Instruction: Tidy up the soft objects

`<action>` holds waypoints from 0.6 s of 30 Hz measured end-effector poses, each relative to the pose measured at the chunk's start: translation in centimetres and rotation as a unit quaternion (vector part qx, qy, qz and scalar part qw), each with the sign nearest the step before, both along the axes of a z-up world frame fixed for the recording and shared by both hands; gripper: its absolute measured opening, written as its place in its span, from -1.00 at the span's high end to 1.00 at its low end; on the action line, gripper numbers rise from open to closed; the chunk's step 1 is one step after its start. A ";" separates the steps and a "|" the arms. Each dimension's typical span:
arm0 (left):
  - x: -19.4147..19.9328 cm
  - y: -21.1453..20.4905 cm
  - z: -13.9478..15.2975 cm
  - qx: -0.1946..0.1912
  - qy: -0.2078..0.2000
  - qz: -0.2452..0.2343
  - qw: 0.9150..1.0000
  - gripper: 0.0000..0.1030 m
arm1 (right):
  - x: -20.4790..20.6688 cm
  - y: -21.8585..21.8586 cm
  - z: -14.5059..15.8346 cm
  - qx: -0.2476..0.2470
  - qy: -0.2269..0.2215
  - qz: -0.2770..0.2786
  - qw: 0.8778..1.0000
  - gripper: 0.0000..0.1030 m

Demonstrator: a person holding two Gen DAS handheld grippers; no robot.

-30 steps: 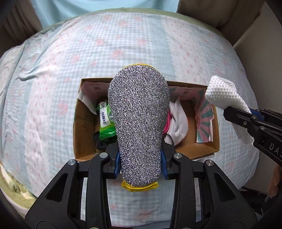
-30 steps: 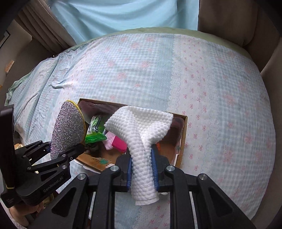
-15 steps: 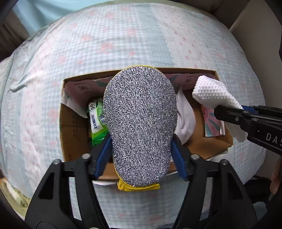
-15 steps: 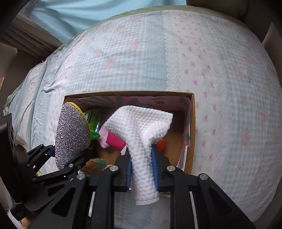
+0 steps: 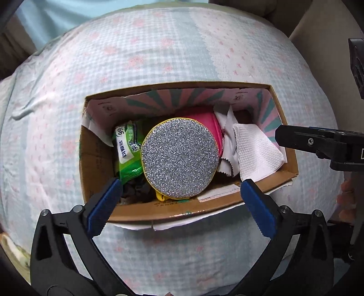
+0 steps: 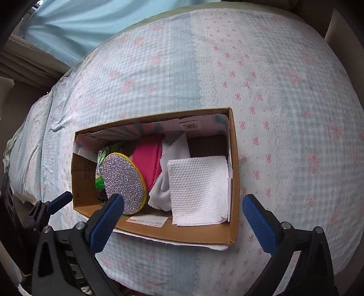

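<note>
A cardboard box (image 5: 159,210) (image 6: 234,182) sits on the bed. In it lie a round silver scouring pad with yellow edge (image 5: 179,157) (image 6: 122,182), a white bumpy cloth (image 5: 257,152) (image 6: 198,189), a green wipes pack (image 5: 126,150) (image 6: 99,173), a pink item (image 5: 211,124) (image 6: 146,161) and a white pinked-edge cloth (image 5: 225,127) (image 6: 175,148). My left gripper (image 5: 179,202) is open and empty above the box's near wall. My right gripper (image 6: 182,216) is open and empty above the near wall; it also shows in the left wrist view (image 5: 295,139).
The bed has a light blue and white checked cover with pink bows (image 6: 284,91) (image 5: 147,52). The box is lined with pink and teal striped paper (image 5: 182,95). Beige walls and a blue curtain (image 6: 79,20) lie beyond the bed.
Both grippers opened. The scouring pad dropped from my left gripper into the box, and the white bumpy cloth dropped from my right gripper into the box's right side.
</note>
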State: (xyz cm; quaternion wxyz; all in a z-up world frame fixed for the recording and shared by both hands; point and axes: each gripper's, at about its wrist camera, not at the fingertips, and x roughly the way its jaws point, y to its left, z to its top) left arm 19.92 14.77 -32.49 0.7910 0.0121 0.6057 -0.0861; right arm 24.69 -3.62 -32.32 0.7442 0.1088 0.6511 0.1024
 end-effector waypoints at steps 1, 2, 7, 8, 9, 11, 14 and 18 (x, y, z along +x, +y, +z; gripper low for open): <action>0.0 0.0 0.1 0.001 -0.001 0.000 1.000 -1.00 | 0.0 0.1 0.2 0.001 -0.001 -0.001 1.000 -1.00; 0.0 0.1 0.3 0.001 -0.003 0.000 1.000 -1.00 | -0.1 0.2 0.3 0.001 -0.003 0.000 1.000 -1.00; -0.1 0.1 1.9 -0.002 -0.013 0.006 1.000 -1.00 | -0.3 0.6 1.6 0.000 -0.015 0.007 1.000 -1.00; -0.1 0.2 2.4 -0.003 -0.016 0.007 1.000 -1.00 | -0.4 0.6 2.2 -0.001 -0.019 0.008 1.000 -1.00; -0.2 0.1 3.0 0.000 -0.017 0.009 1.000 -1.00 | -0.6 0.5 2.8 -0.001 -0.025 0.010 1.000 -1.00; -0.4 0.2 4.6 0.002 -0.023 0.015 1.000 -1.00 | -1.0 0.3 4.7 0.000 -0.041 0.015 0.999 -1.00; -1.0 0.2 8.0 -0.006 -0.050 0.025 0.998 -1.00 | -2.0 -0.6 8.4 -0.017 -0.076 0.026 0.997 -1.00; -2.1 -0.2 14.2 -0.020 -0.103 0.044 0.994 -1.00 | -3.4 -2.5 14.3 -0.043 -0.128 0.030 0.990 -1.00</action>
